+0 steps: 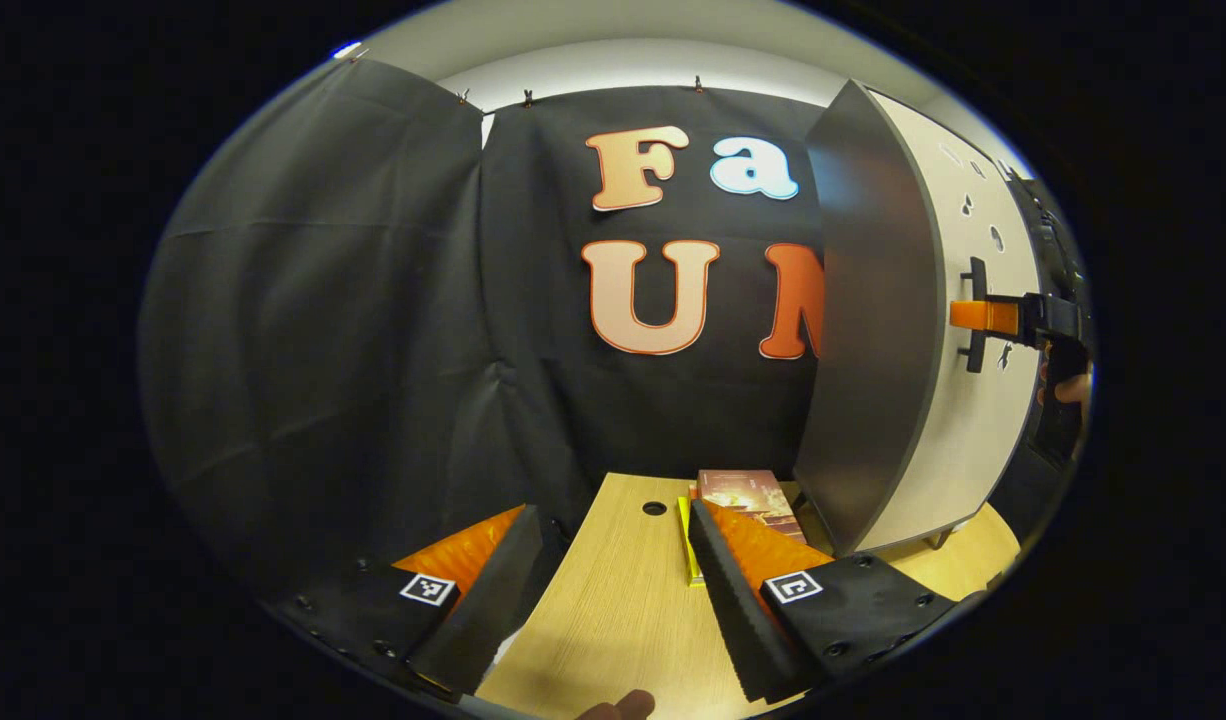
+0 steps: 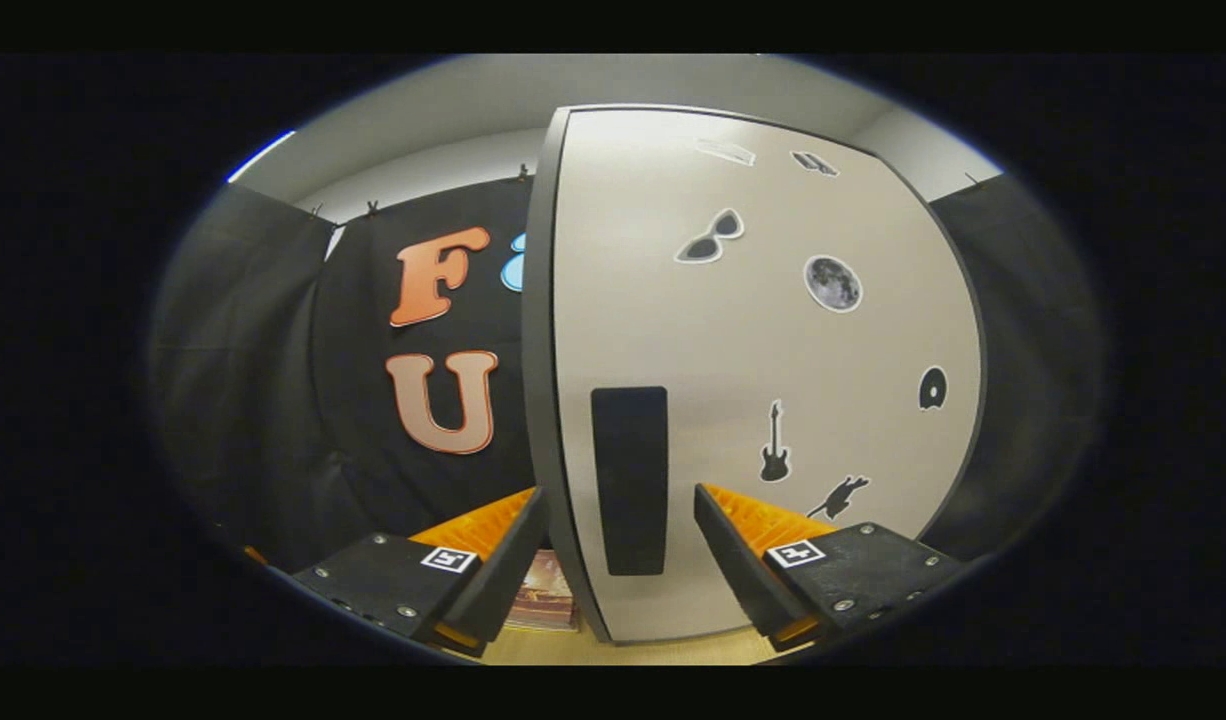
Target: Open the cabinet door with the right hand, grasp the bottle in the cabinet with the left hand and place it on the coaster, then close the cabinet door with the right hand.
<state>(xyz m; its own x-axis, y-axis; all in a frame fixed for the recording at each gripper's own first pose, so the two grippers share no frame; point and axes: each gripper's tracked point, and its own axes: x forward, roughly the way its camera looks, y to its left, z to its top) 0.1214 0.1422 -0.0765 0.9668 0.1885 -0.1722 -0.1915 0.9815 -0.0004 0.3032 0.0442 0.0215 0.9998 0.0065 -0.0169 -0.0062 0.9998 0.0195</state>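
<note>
Both grippers' jaws stand apart above wooden table (image 1: pixel 613 610), beside cabinet door (image 2: pixel 763 380).

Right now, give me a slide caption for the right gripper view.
Right gripper, jaws open, straddles the black handle of the closed, sticker-dotted cabinet door.

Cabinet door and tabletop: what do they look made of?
Cabinet door: likely laminated board, smooth matte pale face, dark edge band, stickers lying flat; its handle looks like matte black plastic or metal. Tabletop: light wood or wood-look laminate, with fine straight grain lines showing.
</note>
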